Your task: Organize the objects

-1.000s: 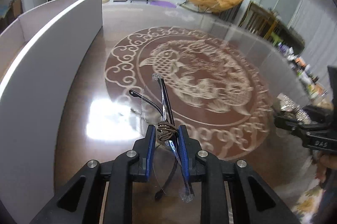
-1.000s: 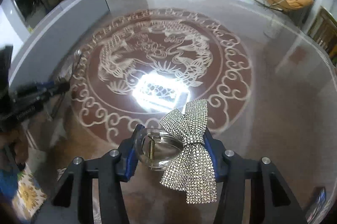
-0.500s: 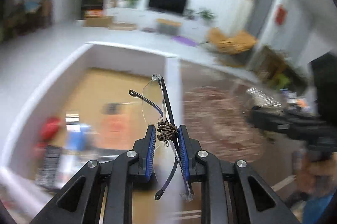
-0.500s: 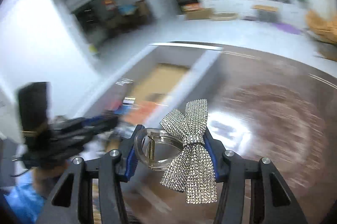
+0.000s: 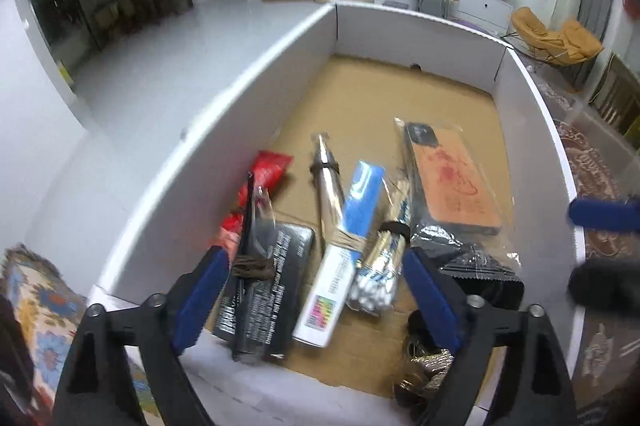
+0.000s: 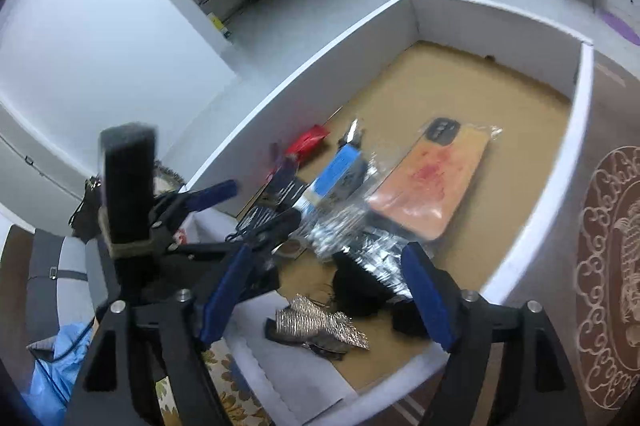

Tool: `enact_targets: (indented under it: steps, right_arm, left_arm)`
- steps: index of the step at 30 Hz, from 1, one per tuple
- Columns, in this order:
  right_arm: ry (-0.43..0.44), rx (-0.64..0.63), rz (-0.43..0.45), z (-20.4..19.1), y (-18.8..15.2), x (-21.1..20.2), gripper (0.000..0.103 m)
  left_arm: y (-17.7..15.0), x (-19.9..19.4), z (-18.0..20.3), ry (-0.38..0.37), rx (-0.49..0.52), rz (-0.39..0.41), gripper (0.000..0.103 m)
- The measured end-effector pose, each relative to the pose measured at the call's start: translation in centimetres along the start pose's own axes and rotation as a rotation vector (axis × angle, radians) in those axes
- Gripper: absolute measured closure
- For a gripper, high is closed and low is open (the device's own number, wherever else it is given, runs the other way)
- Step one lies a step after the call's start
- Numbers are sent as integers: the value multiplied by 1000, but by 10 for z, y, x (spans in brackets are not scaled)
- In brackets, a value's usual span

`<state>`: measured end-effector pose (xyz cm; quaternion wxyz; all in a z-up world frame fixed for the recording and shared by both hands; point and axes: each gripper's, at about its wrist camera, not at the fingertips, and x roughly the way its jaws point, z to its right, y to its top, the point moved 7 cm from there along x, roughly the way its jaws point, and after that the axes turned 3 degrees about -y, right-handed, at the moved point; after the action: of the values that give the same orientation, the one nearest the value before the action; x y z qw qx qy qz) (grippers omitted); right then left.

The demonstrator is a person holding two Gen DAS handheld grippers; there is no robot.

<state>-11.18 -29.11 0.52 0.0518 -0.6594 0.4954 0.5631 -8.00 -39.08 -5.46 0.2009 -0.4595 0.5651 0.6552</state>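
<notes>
A white box with a cardboard floor holds several items. My left gripper is open over its near end; the folded glasses with a brown hair tie lie just inside, by the left finger. My right gripper is open over the box's near corner; the rhinestone bow clip lies on the box floor below it. The left gripper also shows in the right wrist view.
In the box lie a phone case in plastic, a blue-white tube box, cotton swabs, a metal pen, a red packet and a black packet. The patterned table is right of the box.
Both grippers swung from the table to over the box and opened. The glasses and the bow clip left the jaws and now lie in the box.
</notes>
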Motion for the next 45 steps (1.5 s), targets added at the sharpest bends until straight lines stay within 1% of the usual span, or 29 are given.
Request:
enact_targets:
  steps: [1, 3, 4, 5, 7, 8, 9, 11, 12, 14, 18, 25, 33, 37, 45]
  right_arm:
    - [-15, 0, 11, 4, 3, -4, 21]
    - [-50, -8, 34, 10, 3, -14, 17]
    - [-64, -15, 44, 15, 5, -17, 16]
    - [-81, -27, 56, 16, 6, -24, 16]
    - [-107, -47, 66, 17, 7, -32, 14]
    - [-118, -56, 67, 19, 9, -33, 14]
    - [-130, -64, 66, 19, 9, -35, 13]
    - [-159, -77, 60, 22, 7, -39, 11]
    - [-167, -80, 56, 23, 7, -39, 11]
    - [-187, -85, 44, 27, 5, -41, 11]
    - [-245, -103, 36, 32, 6, -38, 11]
    - [-305, -142, 16, 34, 6, -30, 10]
    - [-324, -140, -17, 36, 4, -17, 10]
    - [-329, -158, -23, 30, 4, -12, 10]
    - [-354, -167, -38, 25, 7, -8, 10]
  left_arm:
    - [2, -4, -1, 20, 5, 8, 11]
    - [9, -14, -3, 97, 2, 21, 11]
    - [14, -19, -5, 158, -1, 17, 11]
    - [16, -27, -8, 200, -3, 21, 11]
    - [19, -37, -11, 246, -29, 39, 11]
    - [19, -41, -11, 238, -49, 48, 11]
    - [17, -47, -11, 211, -82, 58, 11]
    - [12, -55, -12, 185, -119, 56, 11]
    - [10, -59, -11, 177, -122, 58, 11]
    - [8, -65, -8, 184, -114, 60, 11]
    - [2, -71, -2, 158, -118, 52, 11]
    - [-5, -69, 0, 151, -133, 29, 11]
    - [-9, -71, -3, 116, -158, 30, 11]
    - [-8, -73, -6, 128, -160, 38, 11]
    - [-11, -74, -10, 119, -180, 36, 11]
